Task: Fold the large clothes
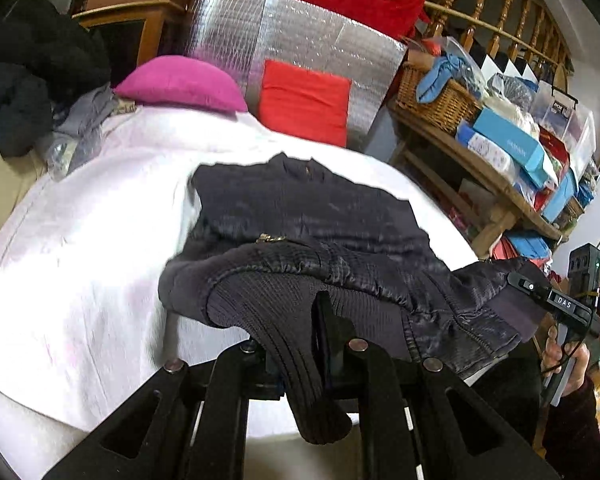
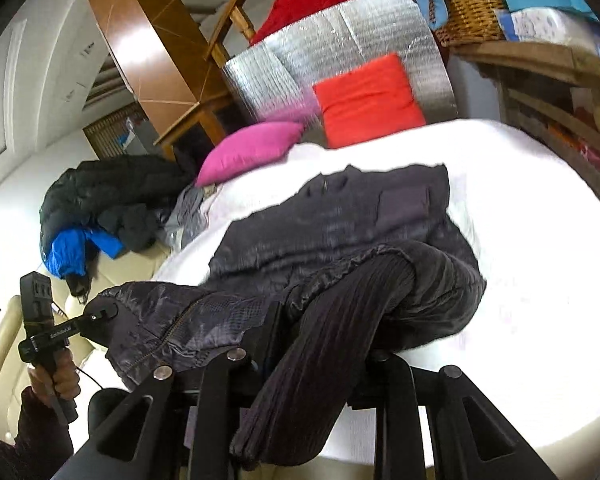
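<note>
Left wrist view: left gripper (image 1: 320, 344) fingers pinch the ribbed hem of the dark jacket (image 1: 300, 216), its collar end on the white sheet (image 1: 80, 240); right gripper (image 2: 320, 356) fingers pinch the hem too. Fold just begun, I judge; bare sheet flanks the jacket, cushions (image 1: 304, 100) beyond

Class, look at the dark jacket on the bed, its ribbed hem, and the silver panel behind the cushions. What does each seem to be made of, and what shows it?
Dark jacket: probably a synthetic, nylon-like shell, going by its slight sheen and fine crinkles.
Ribbed hem: a matte knit, with parallel ribs.
Silver panel: looks like foil-faced insulation, shiny with a quilted grid.
</note>
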The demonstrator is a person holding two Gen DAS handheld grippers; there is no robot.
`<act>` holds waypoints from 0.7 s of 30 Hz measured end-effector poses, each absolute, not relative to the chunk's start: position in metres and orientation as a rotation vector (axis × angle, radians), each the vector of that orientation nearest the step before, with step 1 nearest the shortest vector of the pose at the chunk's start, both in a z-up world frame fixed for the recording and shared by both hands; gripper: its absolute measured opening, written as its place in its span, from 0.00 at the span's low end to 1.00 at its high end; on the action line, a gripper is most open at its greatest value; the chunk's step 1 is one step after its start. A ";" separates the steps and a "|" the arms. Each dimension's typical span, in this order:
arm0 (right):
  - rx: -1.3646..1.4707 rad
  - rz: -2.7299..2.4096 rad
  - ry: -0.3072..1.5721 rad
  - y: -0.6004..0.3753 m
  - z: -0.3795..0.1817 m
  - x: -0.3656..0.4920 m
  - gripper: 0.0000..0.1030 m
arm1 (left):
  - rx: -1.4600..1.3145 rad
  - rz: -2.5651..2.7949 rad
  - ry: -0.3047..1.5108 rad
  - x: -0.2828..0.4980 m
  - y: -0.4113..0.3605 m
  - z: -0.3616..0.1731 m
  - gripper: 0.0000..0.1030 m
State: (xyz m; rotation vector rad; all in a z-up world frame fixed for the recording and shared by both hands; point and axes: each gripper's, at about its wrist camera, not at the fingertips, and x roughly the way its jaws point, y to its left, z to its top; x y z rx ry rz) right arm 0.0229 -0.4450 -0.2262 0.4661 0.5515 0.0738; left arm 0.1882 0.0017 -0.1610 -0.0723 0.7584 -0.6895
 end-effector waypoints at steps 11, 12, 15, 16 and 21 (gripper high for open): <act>0.428 0.049 0.456 -0.455 -0.186 0.054 0.25 | -0.078 -0.666 0.701 0.226 -0.013 -0.128 0.13; 0.423 0.047 0.448 -0.457 -0.183 0.058 0.25 | -0.080 -0.664 0.697 0.228 -0.013 -0.125 0.13; 0.407 0.039 0.426 -0.460 -0.173 0.073 0.25 | -0.077 -0.648 0.681 0.243 -0.019 -0.115 0.13; 0.403 0.035 0.418 -0.462 -0.170 0.079 0.25 | -0.079 -0.644 0.679 0.248 -0.021 -0.113 0.13; 0.385 0.022 0.394 -0.471 -0.157 0.110 0.25 | -0.071 -0.618 0.657 0.279 -0.035 -0.098 0.12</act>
